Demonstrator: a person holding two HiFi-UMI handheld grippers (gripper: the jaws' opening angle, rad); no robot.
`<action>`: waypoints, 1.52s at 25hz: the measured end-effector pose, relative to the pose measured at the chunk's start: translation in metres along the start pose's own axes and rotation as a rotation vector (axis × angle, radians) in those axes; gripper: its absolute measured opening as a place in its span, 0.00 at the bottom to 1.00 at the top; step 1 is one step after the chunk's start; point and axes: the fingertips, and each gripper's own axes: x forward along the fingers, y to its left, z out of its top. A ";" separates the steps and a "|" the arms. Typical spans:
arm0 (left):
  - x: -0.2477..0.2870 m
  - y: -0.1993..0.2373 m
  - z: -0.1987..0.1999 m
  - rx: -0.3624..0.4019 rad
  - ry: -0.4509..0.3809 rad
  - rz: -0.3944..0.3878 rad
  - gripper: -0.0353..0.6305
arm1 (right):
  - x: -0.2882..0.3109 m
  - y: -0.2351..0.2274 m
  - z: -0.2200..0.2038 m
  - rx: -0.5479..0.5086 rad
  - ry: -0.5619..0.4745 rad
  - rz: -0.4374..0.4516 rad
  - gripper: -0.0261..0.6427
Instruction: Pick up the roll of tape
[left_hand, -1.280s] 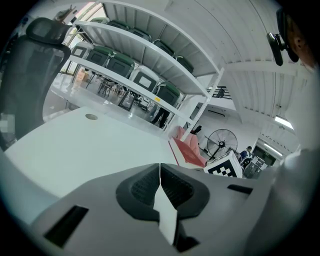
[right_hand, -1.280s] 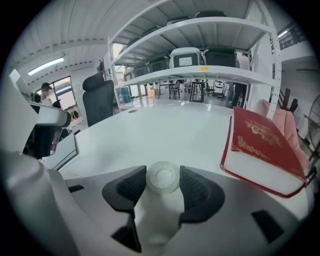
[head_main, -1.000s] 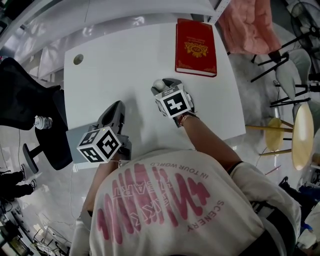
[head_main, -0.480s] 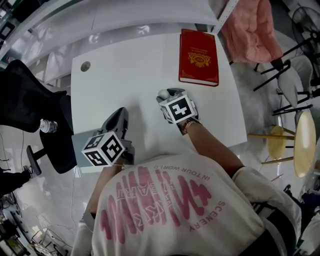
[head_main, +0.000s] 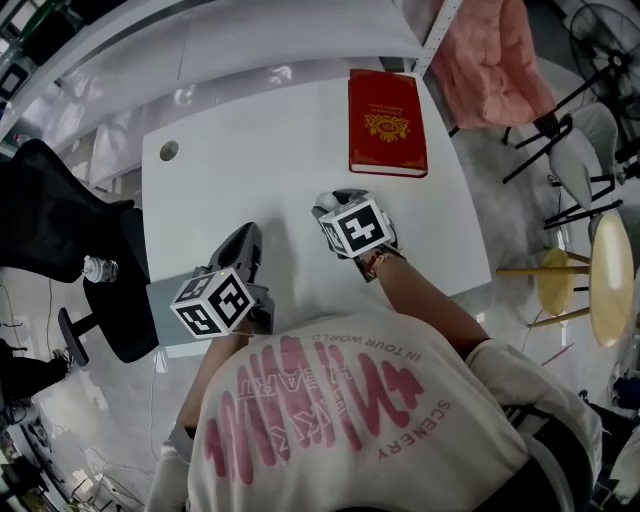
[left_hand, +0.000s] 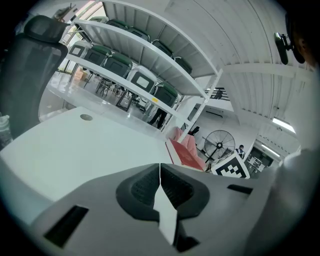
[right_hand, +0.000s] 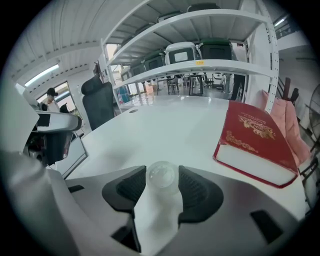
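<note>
One red book (right_hand: 255, 142) lies beyond the right gripper (right_hand: 162, 172) holding the tape roll (right_hand: 161, 177).

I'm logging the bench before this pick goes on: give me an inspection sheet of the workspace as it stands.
Surface: white table, smooth top.
Job's things: roll of tape, pale and translucent, between the right gripper's pads; cannot tell whether it is off the table.
Clutter: red book lying flat at the far right; round hole near the far left corner.
Grippers: right gripper shut on the roll of tape; left gripper shut, empty, at the near left edge.
Cables: nothing seen on the table.
Surroundings: black chair and bottle at left; pink cloth and round stool at right; shelves behind.
</note>
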 end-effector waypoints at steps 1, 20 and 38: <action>0.000 -0.002 0.000 0.002 0.001 -0.005 0.09 | -0.003 0.000 0.000 0.006 -0.004 -0.003 0.36; -0.022 -0.033 0.015 0.042 -0.046 -0.074 0.09 | -0.062 0.014 0.011 0.141 -0.131 -0.016 0.36; -0.085 -0.072 0.021 0.100 -0.104 -0.143 0.09 | -0.166 0.056 0.028 0.147 -0.439 -0.069 0.36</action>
